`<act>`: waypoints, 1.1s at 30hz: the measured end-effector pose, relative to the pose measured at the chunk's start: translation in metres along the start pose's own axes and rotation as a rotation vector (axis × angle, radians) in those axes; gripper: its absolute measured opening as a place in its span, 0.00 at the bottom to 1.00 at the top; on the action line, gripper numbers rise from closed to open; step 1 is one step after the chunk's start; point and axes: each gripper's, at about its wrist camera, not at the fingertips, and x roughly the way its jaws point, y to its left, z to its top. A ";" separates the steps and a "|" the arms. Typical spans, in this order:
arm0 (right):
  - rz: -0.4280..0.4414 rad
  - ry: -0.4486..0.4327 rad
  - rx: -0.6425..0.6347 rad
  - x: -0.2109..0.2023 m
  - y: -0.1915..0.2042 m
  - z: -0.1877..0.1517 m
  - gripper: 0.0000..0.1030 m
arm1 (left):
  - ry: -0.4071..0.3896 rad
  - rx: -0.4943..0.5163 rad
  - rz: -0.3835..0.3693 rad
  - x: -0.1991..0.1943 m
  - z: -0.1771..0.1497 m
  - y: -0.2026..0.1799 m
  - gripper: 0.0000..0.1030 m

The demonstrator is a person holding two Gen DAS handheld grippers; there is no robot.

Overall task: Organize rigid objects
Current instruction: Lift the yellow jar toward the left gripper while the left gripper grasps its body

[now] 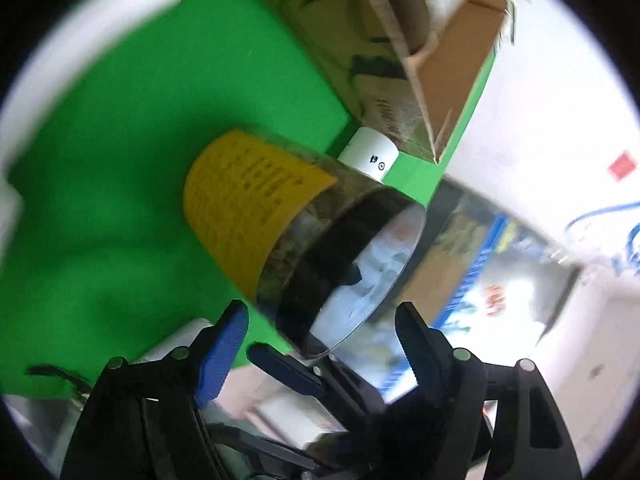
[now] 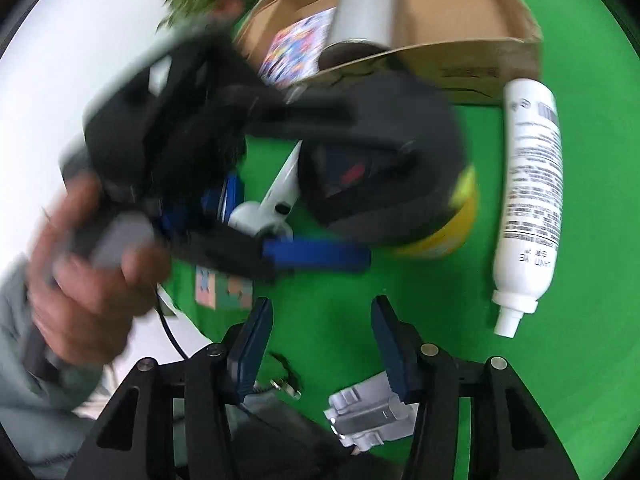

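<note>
Seen from the left wrist: a jar (image 1: 304, 240) with yellow label and black lid, blurred, standing on the green mat (image 1: 120, 140) just ahead of the left gripper (image 1: 320, 332), toward 12 o'clock. Left gripper spread wide, blue pads on each side of the lid, not clearly touching it; contact hard to judge through the blur. Behind the jar, at 1 o'clock, only the end of a white bottle (image 1: 372, 152) visible, the rest hidden by the jar. Cardboard box (image 1: 400, 52) at 12 o'clock, cut off by the top edge. From the right wrist: right gripper (image 2: 320, 344) half spread above bare mat, nothing between the pads. Small grey part (image 2: 368, 416) at 5 o'clock, partly covered by the right finger. White bottle lying flat at 2 o'clock, cap toward the camera, just beside the box. Grey cylinder (image 2: 364, 12) inside the box at 12 o'clock. Person's hand (image 2: 92, 260) at 9 o'clock, heavily blurred, holding the other gripper, which hides most of the jar.
</note>
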 end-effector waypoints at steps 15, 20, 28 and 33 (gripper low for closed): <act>-0.141 -0.050 -0.018 -0.009 -0.018 0.048 0.89 | -0.056 0.075 0.130 -0.012 0.054 -0.025 0.79; -0.159 -0.041 -0.083 0.008 -0.004 0.073 0.92 | -0.040 0.114 0.186 -0.009 0.068 -0.035 0.79; -0.248 -0.062 -0.264 0.030 0.040 0.044 0.92 | 0.079 -0.005 0.251 0.020 0.056 0.006 0.79; -0.389 -0.145 -0.531 0.044 0.089 0.003 0.91 | 0.112 -0.063 0.264 0.026 0.039 0.026 0.79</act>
